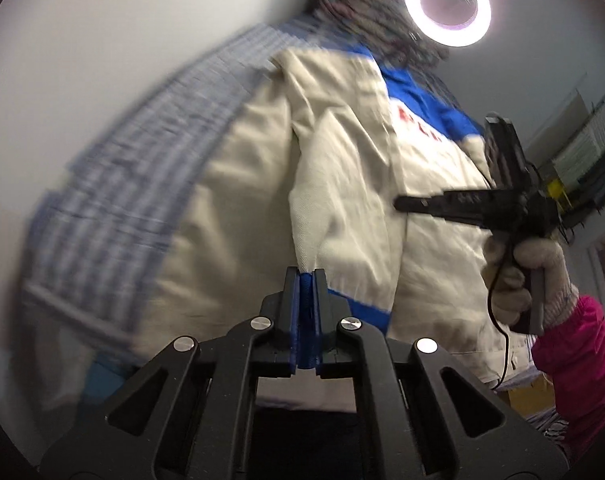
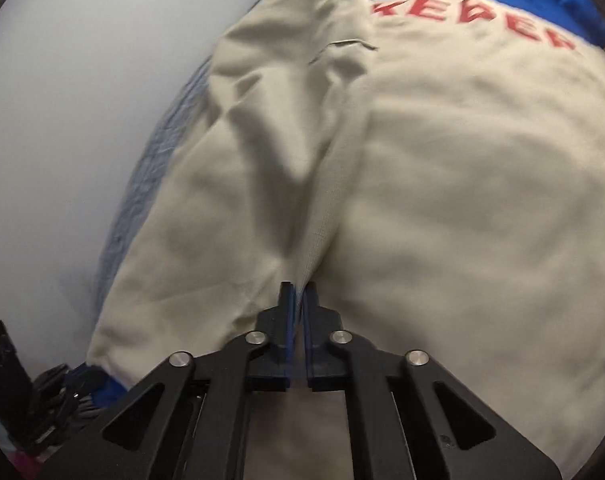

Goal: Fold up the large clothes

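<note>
A cream jacket (image 1: 342, 168) with a blue yoke and red letters lies spread on a blue-and-white checked cloth (image 1: 134, 176). In the left wrist view my left gripper (image 1: 306, 276) is shut at the end of a sleeve, where a seam runs into its tips beside the blue cuff (image 1: 350, 304). A gloved hand (image 1: 534, 280) with a pink sleeve holds my right gripper (image 1: 400, 203) over the jacket's body. In the right wrist view the right gripper (image 2: 299, 286) is shut on a raised ridge of the cream jacket (image 2: 462, 200). The blue cuff (image 2: 102, 390) shows at the lower left.
A lit ring lamp (image 1: 446, 2) glares at the top. A dark bunched textile (image 1: 362, 16) lies beyond the jacket's collar. Shelves with boxes (image 1: 582, 152) stand at the far right. A pale wall (image 2: 62, 120) fills the left.
</note>
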Demonstrator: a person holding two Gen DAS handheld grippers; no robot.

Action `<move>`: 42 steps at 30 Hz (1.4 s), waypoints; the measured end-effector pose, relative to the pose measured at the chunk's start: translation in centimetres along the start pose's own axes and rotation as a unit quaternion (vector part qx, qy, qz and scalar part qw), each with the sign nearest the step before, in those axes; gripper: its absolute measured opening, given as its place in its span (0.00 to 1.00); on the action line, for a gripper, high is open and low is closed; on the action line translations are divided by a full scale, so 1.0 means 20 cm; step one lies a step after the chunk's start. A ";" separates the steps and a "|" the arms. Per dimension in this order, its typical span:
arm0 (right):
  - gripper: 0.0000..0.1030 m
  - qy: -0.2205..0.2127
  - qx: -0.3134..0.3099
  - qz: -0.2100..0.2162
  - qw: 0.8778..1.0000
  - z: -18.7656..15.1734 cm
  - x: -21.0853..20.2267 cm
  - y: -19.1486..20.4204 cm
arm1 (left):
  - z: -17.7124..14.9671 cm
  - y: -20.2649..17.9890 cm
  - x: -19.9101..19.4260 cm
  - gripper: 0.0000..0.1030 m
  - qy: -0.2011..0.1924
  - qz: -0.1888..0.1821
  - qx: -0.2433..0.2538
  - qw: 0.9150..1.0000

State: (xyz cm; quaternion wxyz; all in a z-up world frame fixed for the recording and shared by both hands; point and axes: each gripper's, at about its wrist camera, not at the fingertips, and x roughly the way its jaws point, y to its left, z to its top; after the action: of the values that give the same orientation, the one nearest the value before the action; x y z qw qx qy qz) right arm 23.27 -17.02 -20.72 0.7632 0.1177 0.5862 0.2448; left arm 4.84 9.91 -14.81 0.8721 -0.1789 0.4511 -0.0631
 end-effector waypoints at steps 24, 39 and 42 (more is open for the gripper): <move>0.26 -0.010 -0.179 -0.083 0.980 0.67 0.16 0.61 | -0.12 0.16 0.06 0.03 0.015 0.070 -0.019 0.997; 0.05 0.034 -0.160 -0.218 0.962 0.91 0.59 0.69 | -0.12 0.10 0.00 0.03 -0.005 0.067 0.031 0.997; 0.02 0.005 -0.122 -0.172 0.978 0.99 0.53 0.66 | -0.13 0.15 0.02 0.03 -0.002 0.098 0.022 0.995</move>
State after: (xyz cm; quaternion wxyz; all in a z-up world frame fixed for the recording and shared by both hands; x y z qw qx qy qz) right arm 41.10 1.80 -17.86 0.7998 -0.0795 0.5671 0.1800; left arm 2.79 11.89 -17.52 0.8785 -0.1145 0.4636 0.0128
